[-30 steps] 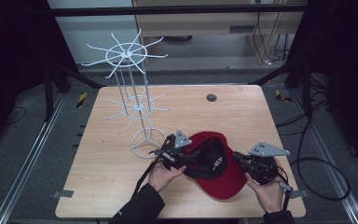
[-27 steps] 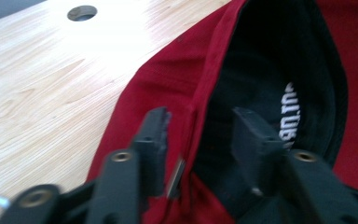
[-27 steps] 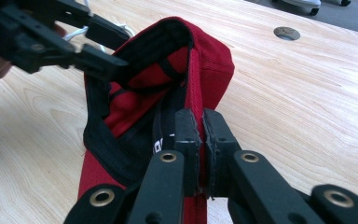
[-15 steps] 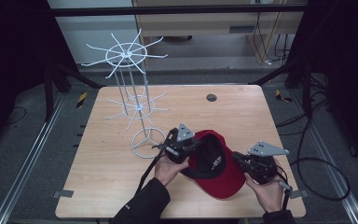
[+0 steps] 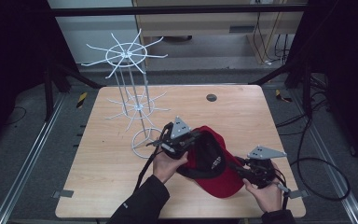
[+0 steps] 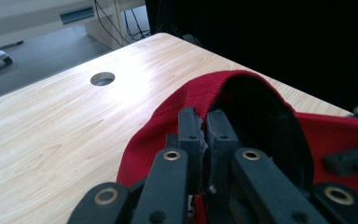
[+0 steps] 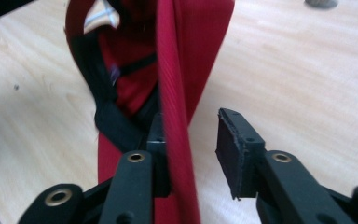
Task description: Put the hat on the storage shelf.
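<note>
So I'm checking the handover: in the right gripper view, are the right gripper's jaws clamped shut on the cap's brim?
No: the brim lies against one jaw, the other standing clearly apart.

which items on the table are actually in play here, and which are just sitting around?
In play:
- red cap, rim pinched in the shut left gripper
- right gripper, jaws just opening, cap brim between them, right pad clear of it
- white wire rack, probably where the cap is headed

Just there:
- table and its cable hole
</note>
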`<state>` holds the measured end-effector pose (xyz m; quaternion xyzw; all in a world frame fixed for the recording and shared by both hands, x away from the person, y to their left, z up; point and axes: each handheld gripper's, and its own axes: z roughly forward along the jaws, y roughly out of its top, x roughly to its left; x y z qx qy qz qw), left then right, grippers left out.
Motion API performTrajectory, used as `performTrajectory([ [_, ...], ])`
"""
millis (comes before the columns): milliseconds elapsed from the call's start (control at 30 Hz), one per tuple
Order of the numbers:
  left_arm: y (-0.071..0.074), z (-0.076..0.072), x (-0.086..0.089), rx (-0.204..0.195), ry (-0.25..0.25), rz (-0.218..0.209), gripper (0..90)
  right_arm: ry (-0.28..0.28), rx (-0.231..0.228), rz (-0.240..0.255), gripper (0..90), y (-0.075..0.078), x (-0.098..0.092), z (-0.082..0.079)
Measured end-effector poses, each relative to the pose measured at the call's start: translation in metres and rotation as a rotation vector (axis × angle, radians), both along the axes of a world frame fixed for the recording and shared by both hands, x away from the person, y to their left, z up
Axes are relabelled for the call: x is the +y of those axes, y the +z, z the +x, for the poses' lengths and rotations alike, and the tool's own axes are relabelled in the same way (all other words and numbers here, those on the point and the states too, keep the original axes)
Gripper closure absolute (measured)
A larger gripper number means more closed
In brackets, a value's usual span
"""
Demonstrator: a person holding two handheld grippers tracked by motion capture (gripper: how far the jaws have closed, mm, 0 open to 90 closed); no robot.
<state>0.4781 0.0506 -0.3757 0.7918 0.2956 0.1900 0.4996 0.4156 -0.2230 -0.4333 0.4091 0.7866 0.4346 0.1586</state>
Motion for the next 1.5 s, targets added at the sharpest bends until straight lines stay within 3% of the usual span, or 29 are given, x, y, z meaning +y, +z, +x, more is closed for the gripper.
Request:
performTrajectory([
  [167, 0.004, 0.001, 0.001, -0.006, 0.003, -0.004, 86.0, 0.022, 0.033, -0.002, 69.7, -0.008, -0.003, -0.006],
  [200, 0.005, 0.001, 0.001, -0.008, 0.003, -0.007, 85.9, 0.033, 0.043, -0.005, 78.6, -0.009, -0.002, -0.006],
  [333, 0.009, 0.001, 0.0, -0.019, 0.003, -0.01, 85.9, 0.023, 0.03, -0.024, 83.5, -0.006, 0.001, -0.004],
  [433, 0.013, 0.0, 0.0, -0.031, -0.002, -0.023, 85.9, -0.034, -0.027, -0.078, 83.8, 0.0, 0.003, -0.004],
  [467, 0.014, 0.0, 0.0, -0.029, -0.005, -0.031, 85.8, -0.08, -0.083, -0.136, 83.4, 0.005, 0.004, -0.005],
  [533, 0.014, -0.001, 0.0, -0.026, -0.01, -0.028, 85.7, -0.11, -0.14, -0.195, 83.1, 0.008, 0.006, -0.005],
  [667, 0.006, -0.005, 0.004, -0.005, -0.024, -0.011, 85.6, -0.122, -0.183, -0.228, 82.5, 0.007, 0.007, -0.005],
  [900, -0.002, -0.014, 0.02, 0.022, -0.038, -0.01, 85.6, -0.098, -0.191, -0.163, 79.4, 0.004, 0.006, -0.009],
  [967, -0.003, -0.018, 0.025, 0.026, -0.039, -0.003, 85.6, -0.083, -0.169, -0.138, 74.5, 0.003, 0.006, -0.011],
  [1333, -0.022, -0.037, 0.052, 0.042, -0.044, 0.021, 85.6, -0.049, -0.17, -0.088, 62.4, 0.001, 0.009, -0.022],
  [1500, -0.027, -0.04, 0.059, 0.048, -0.042, 0.023, 85.6, -0.026, -0.153, -0.094, 60.7, -0.005, 0.01, -0.026],
])
